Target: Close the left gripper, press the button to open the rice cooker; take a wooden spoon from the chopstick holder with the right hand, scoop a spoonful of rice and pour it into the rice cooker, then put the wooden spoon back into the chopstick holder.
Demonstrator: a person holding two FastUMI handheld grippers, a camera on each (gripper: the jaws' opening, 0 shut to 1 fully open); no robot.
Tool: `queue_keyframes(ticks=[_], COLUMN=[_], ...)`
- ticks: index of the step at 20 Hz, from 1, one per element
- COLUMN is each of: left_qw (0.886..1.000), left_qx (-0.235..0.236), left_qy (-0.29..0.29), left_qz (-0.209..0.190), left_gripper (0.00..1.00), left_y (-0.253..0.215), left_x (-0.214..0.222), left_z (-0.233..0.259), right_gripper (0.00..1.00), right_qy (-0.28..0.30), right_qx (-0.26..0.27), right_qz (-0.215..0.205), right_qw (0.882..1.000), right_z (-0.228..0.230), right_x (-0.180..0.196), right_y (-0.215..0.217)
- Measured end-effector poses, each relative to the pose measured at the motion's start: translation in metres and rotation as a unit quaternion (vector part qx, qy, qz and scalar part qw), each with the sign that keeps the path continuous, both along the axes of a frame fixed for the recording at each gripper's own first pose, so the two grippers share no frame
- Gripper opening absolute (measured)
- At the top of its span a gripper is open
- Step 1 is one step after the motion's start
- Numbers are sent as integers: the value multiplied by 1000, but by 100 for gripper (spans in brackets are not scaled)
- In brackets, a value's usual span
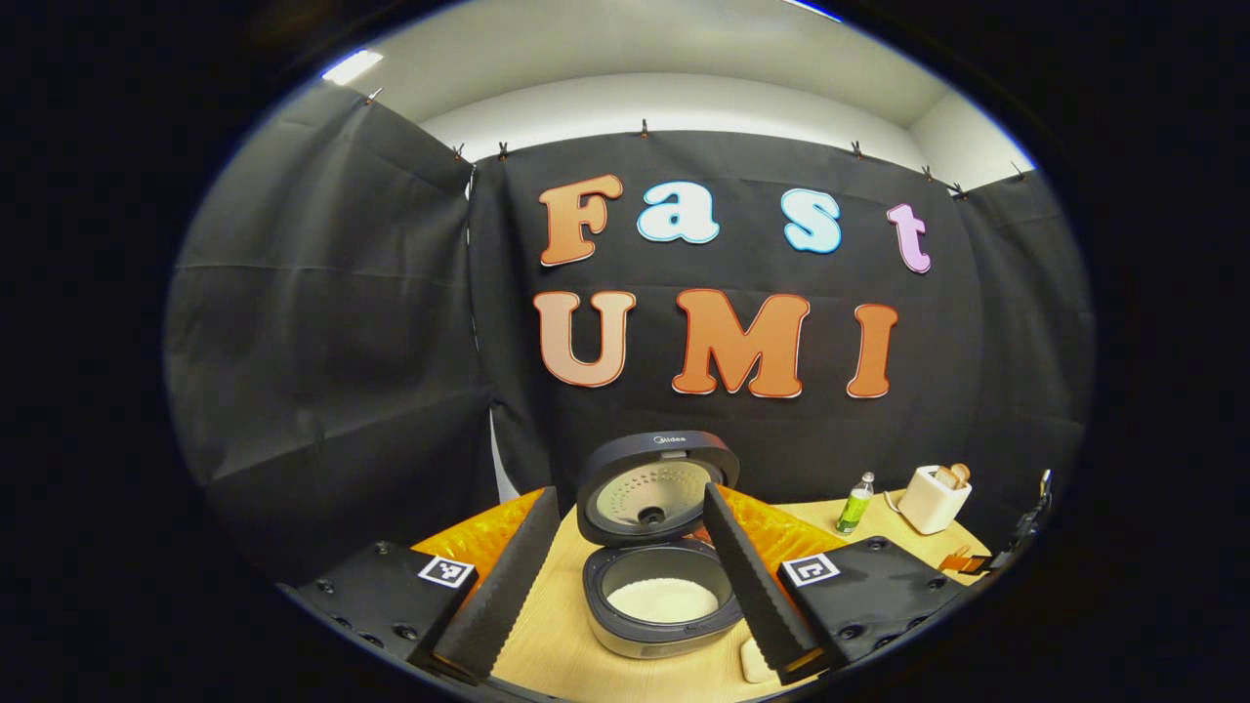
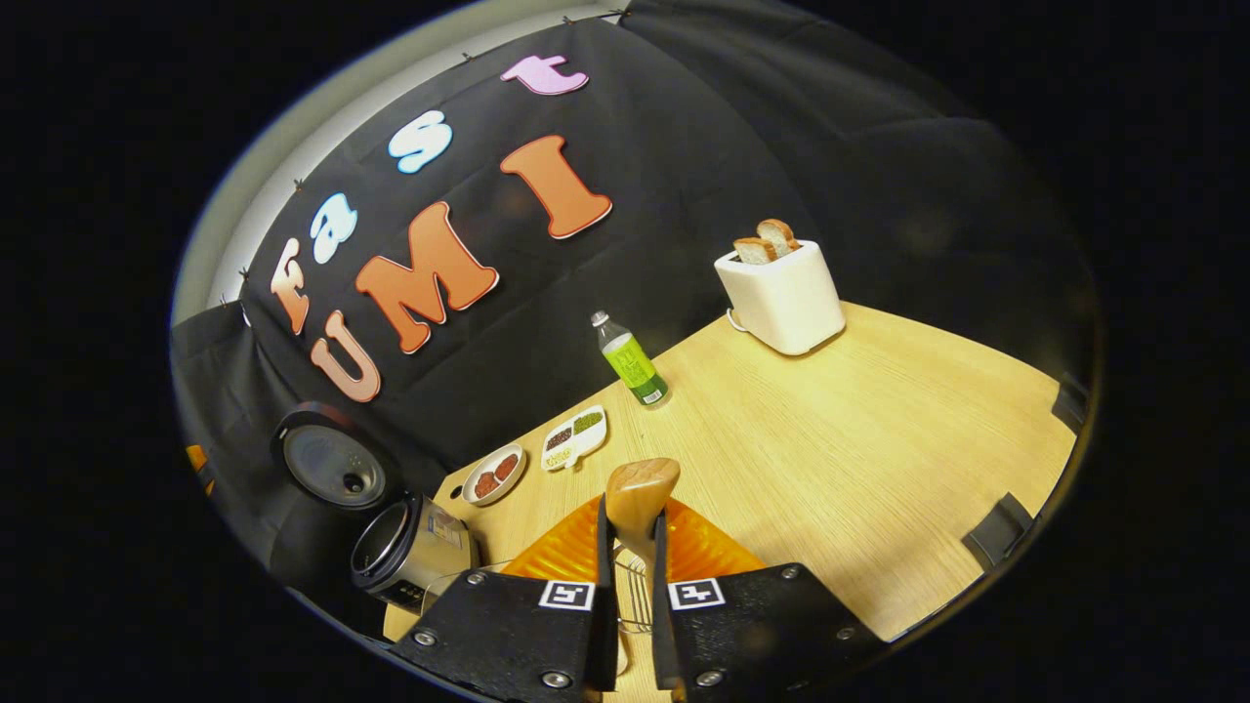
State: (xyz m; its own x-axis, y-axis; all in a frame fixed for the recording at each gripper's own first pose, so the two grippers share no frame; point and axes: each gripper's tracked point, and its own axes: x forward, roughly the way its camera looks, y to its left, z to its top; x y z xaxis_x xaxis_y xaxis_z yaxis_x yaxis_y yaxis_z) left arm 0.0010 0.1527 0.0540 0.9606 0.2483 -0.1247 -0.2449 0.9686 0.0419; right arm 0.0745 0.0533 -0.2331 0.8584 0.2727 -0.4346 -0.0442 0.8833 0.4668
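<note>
dark grey rice cooker [image 1: 662, 596] on light wood worktop [image 2: 830, 430], lid up, white rice inside. left tool [image 1: 625, 576] spread wide, empty. right tool [image 2: 630, 547] clamped on pale wooden spoon [image 2: 640, 493]. step: spoon in grasp; next likely scoop rice, keeping it level.

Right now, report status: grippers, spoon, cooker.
Left gripper open, held over the open rice cooker, rice inside. Right gripper shut on wooden spoon, held up over the table. Nothing seen in the way.
</note>
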Motion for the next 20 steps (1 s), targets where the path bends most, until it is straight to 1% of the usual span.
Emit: queue_keyframes(ticks=[1, 3, 4, 5, 7, 8, 9, 10, 11, 12, 13, 14, 15, 17, 20], left_qw=[1000, 1000, 1000, 1000, 1000, 1000, 1000, 1000, 1000, 1000, 1000, 999, 999, 999, 998], left_qx=[2, -1, -3, -4, -9, -11, -13, -15, -16, -18, -21, -26, -32, -41, -42], left_qy=[0, 0, 1, 0, -4, -6, -6, -5, -4, -4, -3, -2, -2, -3, -6], left_qz=[3, 3, 0, -3, -7, -10, -12, -14, -16, -19, -21, -23, -27, -33, -42], left_gripper=[96, 96, 96, 96, 100, 100, 100, 100, 100, 100, 100, 100, 100, 100, 99], left_y=[-1, -9, -14, -17, -24, -28, -31, -33, -36, -38, -40, -42, -45, -49, -54], left_x=[0, 0, 2, 4, 6, 8, 11, 12, 15, 17, 20, 24, 26, 30, 42], left_z=[0, -2, -2, -1, 0, 1, 0, -2, -3, -4, -5, -7, -8, -10, -7], right_gripper=[14, 19, 23, 24, 28, 36, 41, 56, 63, 76, 83, 92, 95, 95, 95], right_qy=[3, 6, 11, 17, 27, 33, 39, 43, 41, 37, 36, 31, 21, 4, -38], right_qx=[1, -5, -18, -32, -53, -60, -66, -77, -87, -98, -112, -130, -149, -175, -204], right_qz=[2, 8, 10, 7, -2, -3, -6, -9, -10, -11, -14, -14, -17, -11, -7], right_qw=[1000, 1000, 1000, 999, 998, 998, 997, 996, 995, 994, 993, 991, 988, 985, 978], right_z=[0, -2, -5, -6, -6, -4, -4, -3, 2, 8, 12, 19, 28, 52, 104], right_x=[2, -2, -1, -2, -1, -2, -4, -5, -6, -9, -9, -8, -4, -1, 11], right_y=[0, -3, -8, -14, -28, -34, -40, -46, -51, -50, -56, -60, -65, -66, -61])
